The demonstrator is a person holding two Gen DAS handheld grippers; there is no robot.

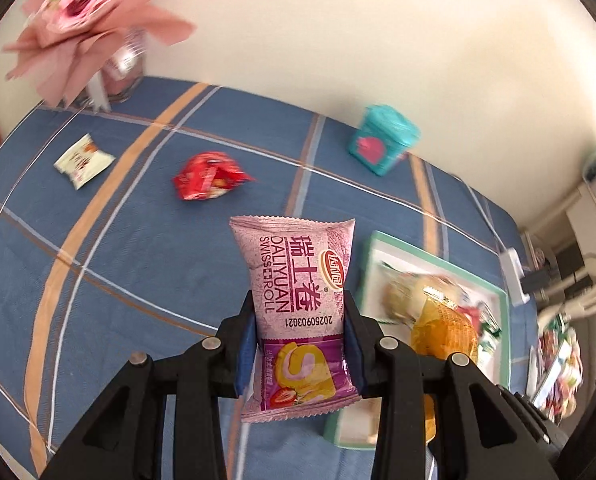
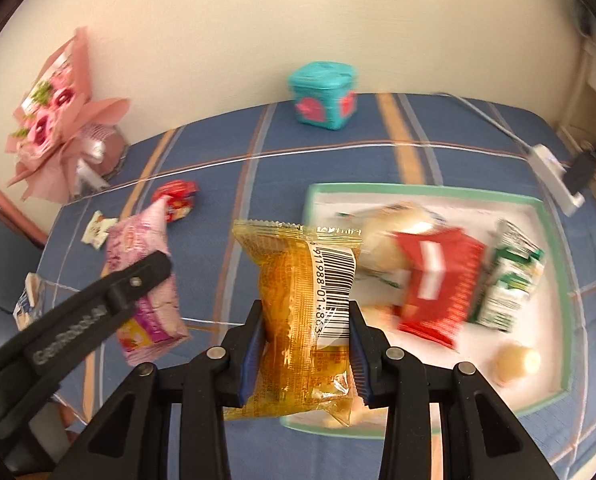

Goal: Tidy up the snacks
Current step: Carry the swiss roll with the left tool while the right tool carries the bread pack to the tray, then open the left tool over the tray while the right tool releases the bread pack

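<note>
My left gripper (image 1: 300, 320) is shut on a pink Swiss-roll packet (image 1: 298, 280), held upright above the blue cloth. The same pink packet (image 2: 143, 276) and left gripper arm (image 2: 97, 308) show at the left of the right wrist view. My right gripper (image 2: 308, 332) is shut on a yellow cake packet (image 2: 302, 312), lifted near the left edge of a white tray with a green rim (image 2: 554, 240). The tray holds a red packet (image 2: 438, 284), a green-and-white packet (image 2: 510, 276), a pale bun packet (image 2: 394, 232) and a small round sweet (image 2: 518, 360). The tray (image 1: 502, 300) also lies right of the left gripper.
A red snack packet (image 1: 207, 176) and a white packet (image 1: 83, 160) lie loose on the blue striped cloth (image 1: 137, 240). A teal tin with pink hearts (image 2: 324, 96) stands at the back by the wall. A pink bouquet (image 2: 57, 120) fills the back left corner. A white power strip (image 2: 554, 176) sits at the right.
</note>
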